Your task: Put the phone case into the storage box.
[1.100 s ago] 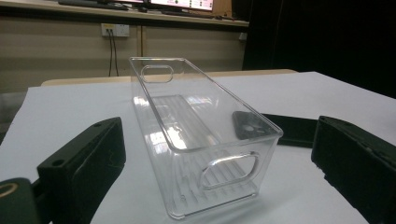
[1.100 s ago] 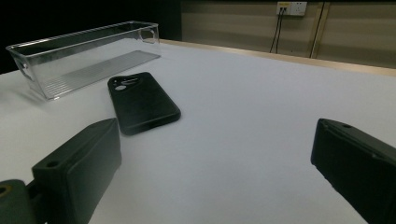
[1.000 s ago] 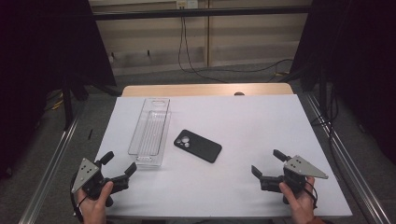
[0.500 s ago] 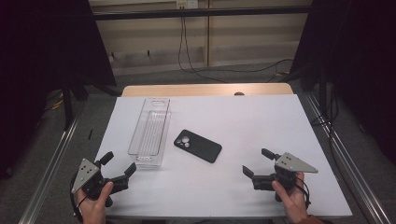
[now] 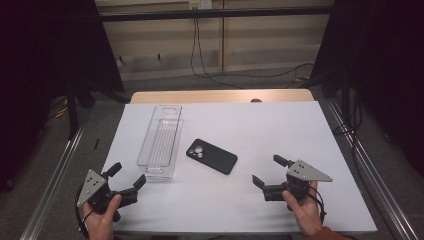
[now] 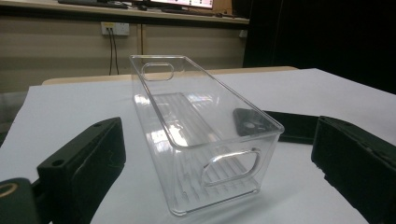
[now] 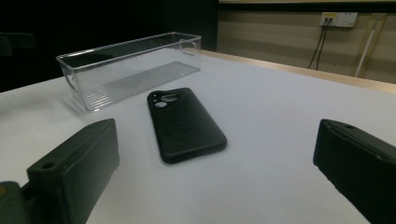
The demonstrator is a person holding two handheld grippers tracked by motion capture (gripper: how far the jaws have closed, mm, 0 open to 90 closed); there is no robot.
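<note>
— Jaws first: do we call both released?
— Yes. Our right gripper (image 5: 269, 171) has just been opening, nothing between its jaws; our left gripper (image 5: 126, 175) is spread wide too, nothing gripped.
— Phone?
— Black phone (image 5: 211, 156) lies flat, camera side up, mid-tabletop toward the near edge, apart from the right gripper, which points at it.
— Bin?
— Clear bin (image 5: 161, 141) sits just left of the phone, its near end close to our left gripper.
</note>
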